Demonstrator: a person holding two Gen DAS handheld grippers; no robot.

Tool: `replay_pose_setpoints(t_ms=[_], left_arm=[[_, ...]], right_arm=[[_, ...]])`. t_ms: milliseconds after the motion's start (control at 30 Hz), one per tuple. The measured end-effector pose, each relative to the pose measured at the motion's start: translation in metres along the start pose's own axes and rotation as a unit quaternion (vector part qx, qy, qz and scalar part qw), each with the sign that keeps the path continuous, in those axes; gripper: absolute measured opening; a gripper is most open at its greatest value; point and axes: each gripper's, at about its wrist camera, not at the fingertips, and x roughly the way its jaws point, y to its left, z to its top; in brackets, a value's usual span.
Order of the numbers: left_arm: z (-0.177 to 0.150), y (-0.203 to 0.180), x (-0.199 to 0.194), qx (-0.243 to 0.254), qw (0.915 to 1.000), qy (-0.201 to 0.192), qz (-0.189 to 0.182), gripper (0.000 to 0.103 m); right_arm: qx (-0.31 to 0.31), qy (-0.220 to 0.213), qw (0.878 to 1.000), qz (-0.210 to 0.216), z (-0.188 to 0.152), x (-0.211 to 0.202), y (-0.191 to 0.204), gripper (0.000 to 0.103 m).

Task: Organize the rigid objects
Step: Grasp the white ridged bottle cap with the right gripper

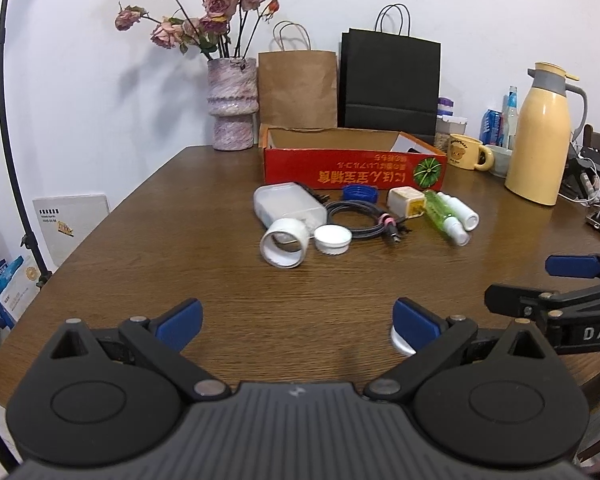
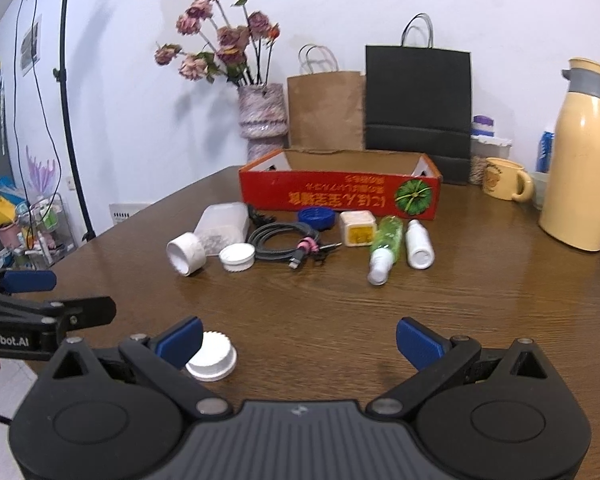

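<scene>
Both the left tool (image 1: 296, 322) and right tool (image 2: 299, 342) are hovering wide open, gripping nothing. The red cardboard box (image 2: 340, 196) is showing no visible contents, while the clutter, including the green spray bottle (image 2: 386, 246) and white cap (image 2: 212, 356), is lying on the worktop (image 2: 460, 300); sorting is seemingly not begun.

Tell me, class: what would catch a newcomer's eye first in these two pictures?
Probably the red cardboard box lying open at the middle of the wooden table, with a row of small things just in front of it: a white tape roll, a coiled black cable and a green spray bottle. Next, the yellow thermos jug at the right and the dried roses in a vase behind.
</scene>
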Motion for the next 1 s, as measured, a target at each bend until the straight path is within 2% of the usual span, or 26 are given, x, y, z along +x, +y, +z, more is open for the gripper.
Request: replay_pose_setpoints(t_ms=[533,667,733,800,833,933,1000], left_arm=[[-0.011,0.047,0.025,-0.010,0.9997,0.020,0.014,0.103],[-0.012,0.052,0.026,-0.010,0.9997,0.021,0.012,0.103],[-0.013,0.054,0.026,-0.013,0.9997,0.021,0.009,0.103],[-0.014,0.055,0.027,-0.015,0.9996,0.023,0.009,0.103],[-0.014,0.055,0.028,-0.015,0.9996,0.024,0.009,0.103],[-0.016,0.058,0.029,-0.017,0.9995,0.027,0.007,0.103],[-0.018,0.058,0.029,-0.017,0.9994,0.030,0.004,0.103]], right_arm=[[-0.014,0.037,0.999,0.014,-0.012,0.044,0.038,0.102],[-0.015,0.039,0.999,0.015,-0.014,0.049,0.041,0.095],[-0.017,0.040,0.999,0.014,-0.016,0.051,0.043,0.091],[-0.017,0.042,0.999,0.015,-0.019,0.054,0.044,0.080],[-0.020,0.038,0.999,0.012,-0.020,0.054,0.045,0.079],[-0.030,0.030,0.999,0.002,-0.022,0.053,0.048,0.069],[-0.030,0.023,0.999,0.010,-0.022,0.051,0.047,0.043]])
